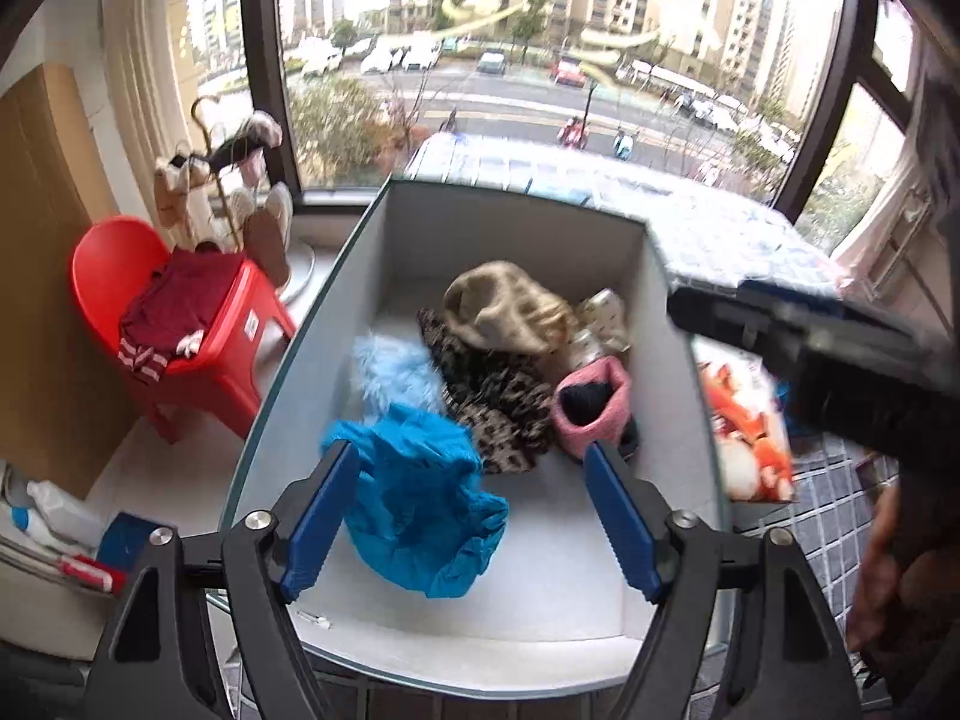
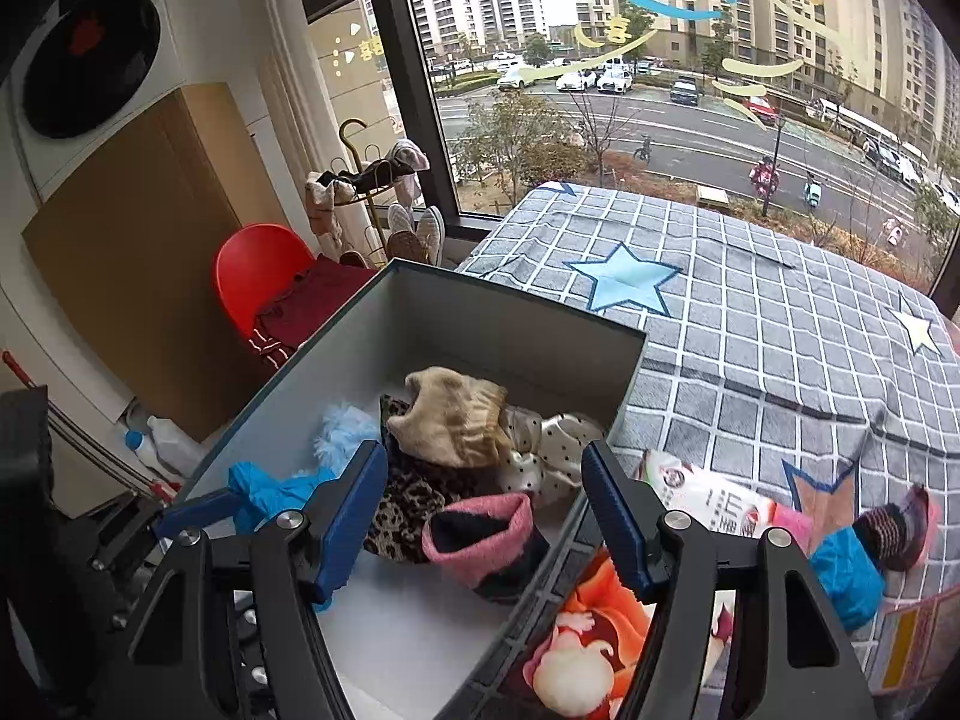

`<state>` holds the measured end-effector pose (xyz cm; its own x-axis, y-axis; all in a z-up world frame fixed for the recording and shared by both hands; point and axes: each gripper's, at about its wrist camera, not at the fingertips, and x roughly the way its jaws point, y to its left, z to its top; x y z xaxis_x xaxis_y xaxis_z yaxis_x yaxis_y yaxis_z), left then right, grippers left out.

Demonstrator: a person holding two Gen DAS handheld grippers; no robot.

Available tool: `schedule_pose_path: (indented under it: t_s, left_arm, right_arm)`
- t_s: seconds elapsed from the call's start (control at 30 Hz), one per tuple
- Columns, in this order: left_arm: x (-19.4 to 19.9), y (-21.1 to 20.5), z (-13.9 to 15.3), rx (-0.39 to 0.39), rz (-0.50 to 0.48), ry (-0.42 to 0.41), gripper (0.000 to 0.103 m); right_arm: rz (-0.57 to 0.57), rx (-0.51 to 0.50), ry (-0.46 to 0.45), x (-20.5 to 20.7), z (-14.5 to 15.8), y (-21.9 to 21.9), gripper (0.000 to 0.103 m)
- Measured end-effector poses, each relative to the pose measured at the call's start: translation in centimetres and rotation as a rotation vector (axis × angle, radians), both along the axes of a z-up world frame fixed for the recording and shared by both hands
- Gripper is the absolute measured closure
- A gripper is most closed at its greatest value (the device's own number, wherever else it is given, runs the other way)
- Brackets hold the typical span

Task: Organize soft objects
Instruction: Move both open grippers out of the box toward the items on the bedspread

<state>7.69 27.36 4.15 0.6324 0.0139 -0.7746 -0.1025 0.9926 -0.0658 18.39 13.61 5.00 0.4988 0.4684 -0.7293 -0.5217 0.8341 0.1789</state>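
Two grippers above a grey box on a bed.

Left gripper: jaws wide open, holding nothing. Right under them, on the white floor of the box, a bright blue soft thing, loose and crumpled, not pinched by either blue pad. Just behind it a pale blue fluffy ball.

Right gripper: jaws open too, nothing squeezed between them. Below them a pink sock with a dark inside, lying in the box near its right wall.

In the middle of the box, a leopard-spot cloth. On top of it, toward the back, a tan knit hat. Beside the hat, a white cloth with small dots, close to the right wall.

Outside the box, on the bed's grey checked cover with stars: a shiny snack bag just beside the box, then another blue soft thing and a striped sock touching it, near the right edge.

Past the box on the left, a red chair with dark red clothes on its seat. Behind it, a rack of slippers next to the big window.
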Motion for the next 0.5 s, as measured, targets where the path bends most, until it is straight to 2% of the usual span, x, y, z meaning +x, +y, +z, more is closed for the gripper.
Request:
schedule_pose_path:
  t_s: [0.1,0.23,0.33,0.5]
  left_arm:
    - [-0.5,-0.7,1.0,0.022,-0.011,-0.034,0.02]
    - [-0.7,-1.9,1.6,0.014,-0.043,-0.043,0.02]
    - [-0.6,-3.3,1.5,0.013,-0.061,-0.02,0.02]
    - [-1.3,-6.2,1.7,0.017,-0.108,-0.024,0.02]
  right_arm:
    - [-0.025,0.014,-0.034,-1.9,0.0,-2.0,0.034]
    - [-0.087,-0.008,-0.103,-4.2,-0.3,-5.6,0.034]
    - [-0.219,-0.052,-0.133,-4.2,-1.9,-9.5,0.034]
    - [-0.435,-0.147,-0.028,-0.6,-6.3,-15.7,0.034]
